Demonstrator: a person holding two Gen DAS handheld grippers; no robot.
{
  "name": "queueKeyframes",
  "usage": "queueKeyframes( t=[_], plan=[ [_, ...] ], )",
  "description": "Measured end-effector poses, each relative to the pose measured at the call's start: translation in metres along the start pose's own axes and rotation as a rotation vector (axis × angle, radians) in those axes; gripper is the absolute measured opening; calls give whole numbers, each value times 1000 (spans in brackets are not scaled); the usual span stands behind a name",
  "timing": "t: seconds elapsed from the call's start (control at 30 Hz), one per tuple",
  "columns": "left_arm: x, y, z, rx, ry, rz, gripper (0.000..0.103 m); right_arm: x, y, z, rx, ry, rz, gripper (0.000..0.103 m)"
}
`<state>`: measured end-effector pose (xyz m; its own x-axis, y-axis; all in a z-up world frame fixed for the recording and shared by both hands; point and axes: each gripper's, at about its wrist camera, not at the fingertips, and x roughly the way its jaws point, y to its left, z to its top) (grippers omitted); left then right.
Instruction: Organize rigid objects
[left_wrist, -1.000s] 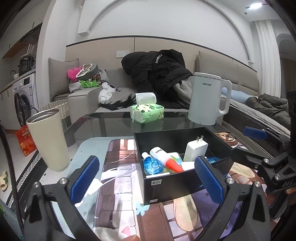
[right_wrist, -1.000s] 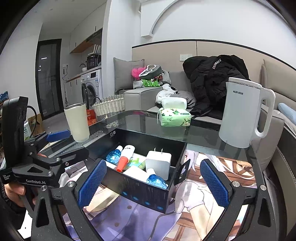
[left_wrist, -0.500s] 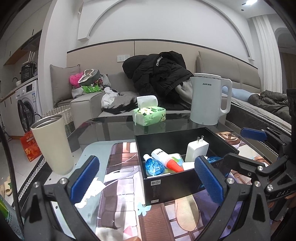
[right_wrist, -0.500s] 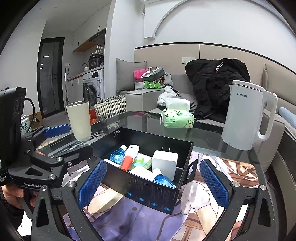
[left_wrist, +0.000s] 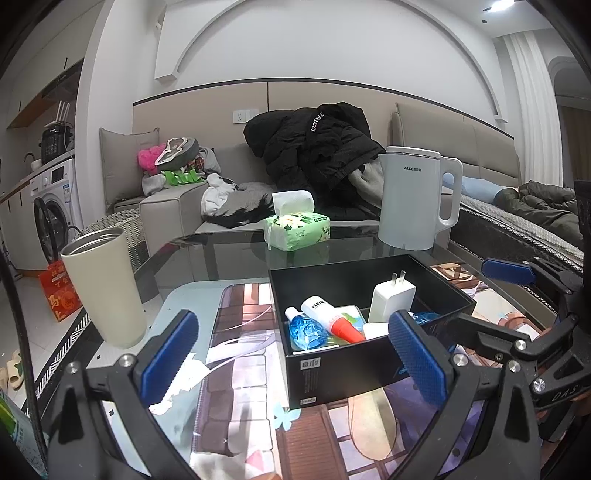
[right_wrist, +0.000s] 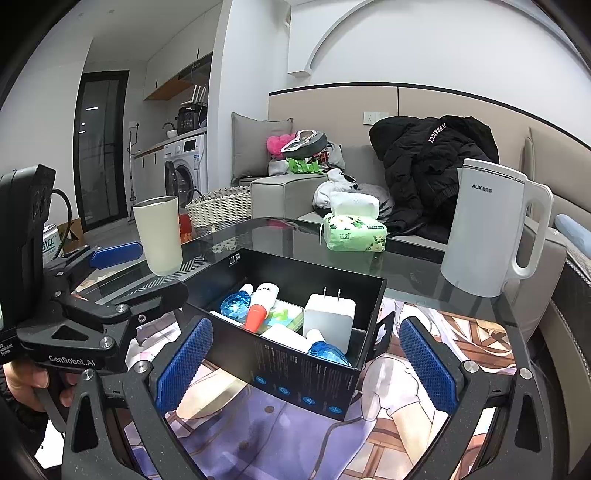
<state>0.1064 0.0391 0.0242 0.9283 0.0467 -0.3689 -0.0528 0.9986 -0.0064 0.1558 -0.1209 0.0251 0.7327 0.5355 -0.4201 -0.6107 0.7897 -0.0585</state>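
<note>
The glass table (left_wrist: 229, 254) carries a printed mat (left_wrist: 243, 373) along its near edge. A white kettle (left_wrist: 413, 199) stands toward the far right corner, a cream cup (left_wrist: 105, 288) at the left edge. The black box (left_wrist: 354, 365) sits on the mat, holding a charger (left_wrist: 391, 301), 2 blue bottles (left_wrist: 306, 328) and a red-capped tube (left_wrist: 330, 317). The left gripper (left_wrist: 295, 350) and right gripper (right_wrist: 303, 362) are both spread wide, empty, near the box.

You face a dark glass table (left_wrist: 229, 258) with a printed illustrated mat (left_wrist: 243, 369) on it. An open black cardboard box (left_wrist: 332, 373) rests on the mat. A cream tumbler (left_wrist: 105, 288), green tissue pack (left_wrist: 297, 230) and white kettle (left_wrist: 415, 199) stand on the glass.
</note>
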Motion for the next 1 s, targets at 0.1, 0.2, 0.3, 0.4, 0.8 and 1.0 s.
queueKeyframes(
  t=[0.1,0.2,0.3,0.4,0.8,1.0],
  plan=[
    [0,0,0,0,0,-1,103,-1,1,0,-1,-1,-3,103],
    [0,0,0,1,-1,-2,103,-1,1,0,-2,3,-5,103],
    [0,0,0,0,0,-1,103,0,1,0,-6,10,-6,103],
    [0,0,0,0,0,-2,103,1,1,0,-9,18,-7,103],
    [1,0,1,11,12,-3,103,7,2,2,-24,32,-10,103],
    [3,-3,1,21,21,7,103,11,-1,2,-14,44,-5,103]
  ],
)
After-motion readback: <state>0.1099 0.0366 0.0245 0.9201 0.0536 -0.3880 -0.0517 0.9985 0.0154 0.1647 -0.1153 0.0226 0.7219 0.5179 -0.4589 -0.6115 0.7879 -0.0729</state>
